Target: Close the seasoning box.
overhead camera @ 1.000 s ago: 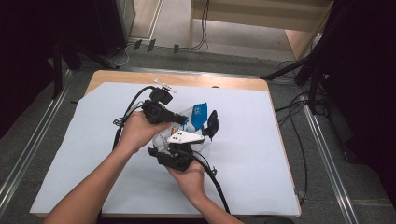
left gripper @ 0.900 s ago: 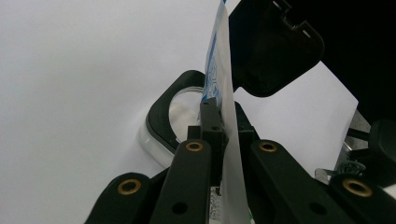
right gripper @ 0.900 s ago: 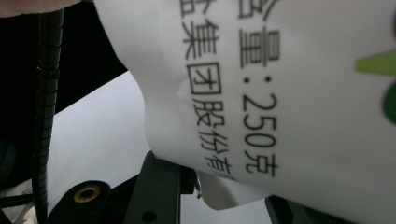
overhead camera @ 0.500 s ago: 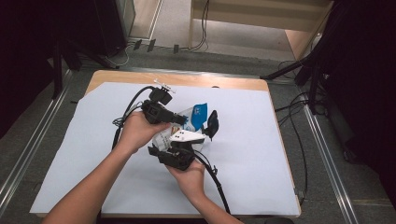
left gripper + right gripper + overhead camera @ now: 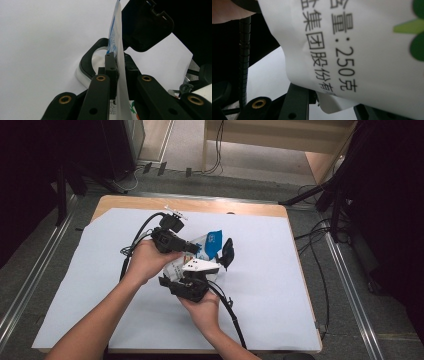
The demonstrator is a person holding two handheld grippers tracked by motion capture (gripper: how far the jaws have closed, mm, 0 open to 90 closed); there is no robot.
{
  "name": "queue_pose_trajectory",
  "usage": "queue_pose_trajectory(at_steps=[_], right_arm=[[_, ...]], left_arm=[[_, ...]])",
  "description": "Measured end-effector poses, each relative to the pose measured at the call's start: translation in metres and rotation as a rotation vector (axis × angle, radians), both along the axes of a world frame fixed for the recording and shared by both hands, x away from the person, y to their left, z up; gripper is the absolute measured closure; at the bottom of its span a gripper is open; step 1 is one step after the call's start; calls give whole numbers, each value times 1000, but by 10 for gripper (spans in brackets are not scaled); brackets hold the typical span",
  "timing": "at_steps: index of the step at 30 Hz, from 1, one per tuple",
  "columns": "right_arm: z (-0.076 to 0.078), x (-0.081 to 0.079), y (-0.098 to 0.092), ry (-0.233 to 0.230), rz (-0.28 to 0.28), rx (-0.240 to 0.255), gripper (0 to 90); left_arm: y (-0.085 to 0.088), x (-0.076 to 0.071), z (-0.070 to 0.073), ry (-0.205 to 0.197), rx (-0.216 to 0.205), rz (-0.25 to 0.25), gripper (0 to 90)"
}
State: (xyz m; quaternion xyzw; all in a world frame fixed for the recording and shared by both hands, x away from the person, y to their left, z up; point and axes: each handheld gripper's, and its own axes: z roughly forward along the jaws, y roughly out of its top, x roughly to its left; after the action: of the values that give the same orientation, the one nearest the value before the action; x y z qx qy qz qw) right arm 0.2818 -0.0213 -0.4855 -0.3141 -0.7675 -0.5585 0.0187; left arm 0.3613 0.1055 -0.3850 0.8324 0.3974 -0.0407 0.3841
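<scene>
1. Left gripper (image 5: 192, 247) is clamped on the thin edge of a white and blue printed pouch (image 5: 206, 251); in the left gripper view its two black jaws press the sheet (image 5: 120, 75) edge-on between them.
2. Right gripper (image 5: 197, 270) sits just below the left one, near the middle of the table. In the right gripper view the pouch (image 5: 362, 50) spreads across its jaws, but whether the pads press on it cannot be told.
3. Held up between the two grippers, the pouch hangs above the white sheet (image 5: 280, 285) that covers the wooden table (image 5: 235, 207), roughly midway between the left and right edges and nearer the far edge than the near one.
4. Its long axis runs from the near left to the far right in the high view, with the blue end pointing toward the far right corner.
5. Printed text in the right gripper view reads "250" followed by Chinese characters, next to a green leaf mark (image 5: 415, 32). Blue print (image 5: 112, 37) runs along the pouch in the left gripper view, too skewed to read.
6. Compared with a second ago, both hands, both grippers and the pouch sit in the same places.
</scene>
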Motion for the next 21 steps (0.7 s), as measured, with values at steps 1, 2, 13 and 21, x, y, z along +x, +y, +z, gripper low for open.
queue_pose_trajectory(at_steps=[1,2,13,21], right_arm=[[0,0,0,0,1,0,737],[0,0,0,-1,0,-2,736],[0,2,-1,9,3,3,719],[1,2,-2,15,3,5,724]], left_arm=[[0,0,0,-1,1,0,862],[0,0,0,-3,0,0,863],[0,1,0,-1,-7,3,866],[0,1,-1,1,-9,5,865]])
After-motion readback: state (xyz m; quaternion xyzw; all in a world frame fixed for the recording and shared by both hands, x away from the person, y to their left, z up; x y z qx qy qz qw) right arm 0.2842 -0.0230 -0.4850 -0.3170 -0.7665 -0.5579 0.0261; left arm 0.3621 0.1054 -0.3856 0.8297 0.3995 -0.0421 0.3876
